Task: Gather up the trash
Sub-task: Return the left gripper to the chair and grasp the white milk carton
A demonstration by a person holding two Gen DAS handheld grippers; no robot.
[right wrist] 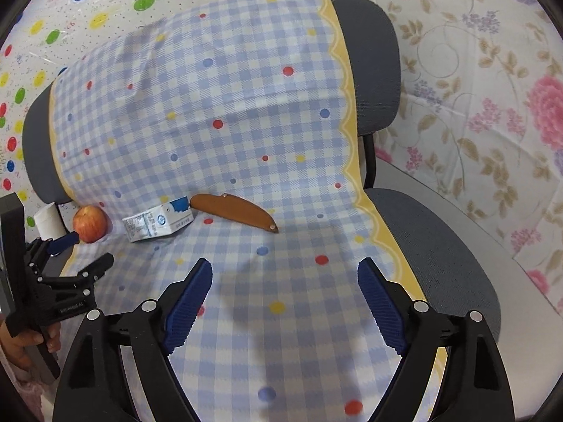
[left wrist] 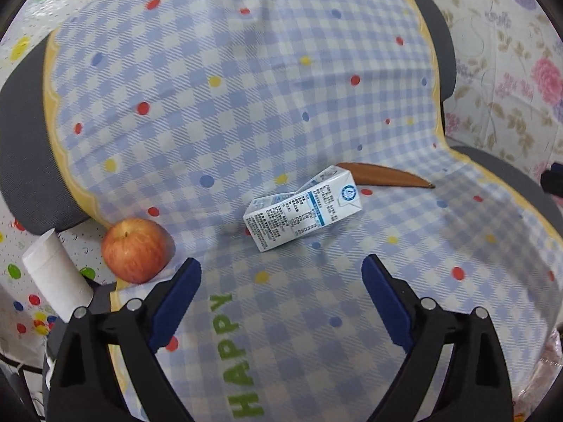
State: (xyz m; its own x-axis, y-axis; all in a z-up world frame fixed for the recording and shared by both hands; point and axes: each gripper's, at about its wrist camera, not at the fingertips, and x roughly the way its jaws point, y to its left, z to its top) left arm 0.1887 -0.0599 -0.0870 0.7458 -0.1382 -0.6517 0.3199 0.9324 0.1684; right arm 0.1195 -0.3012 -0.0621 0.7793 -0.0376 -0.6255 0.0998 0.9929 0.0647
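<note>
A crushed white and blue milk carton lies on the checkered blanket on the chair seat, also seen in the right wrist view. My left gripper is open and empty, just short of the carton. It also shows at the left of the right wrist view. A brown folded knife lies behind the carton, and in the right wrist view to the carton's right. My right gripper is open and empty, over the seat, short of the knife.
A red apple sits at the blanket's left edge, also in the right wrist view. A white paper roll stands left of it. The grey chair has a backrest behind and bare seat at the right.
</note>
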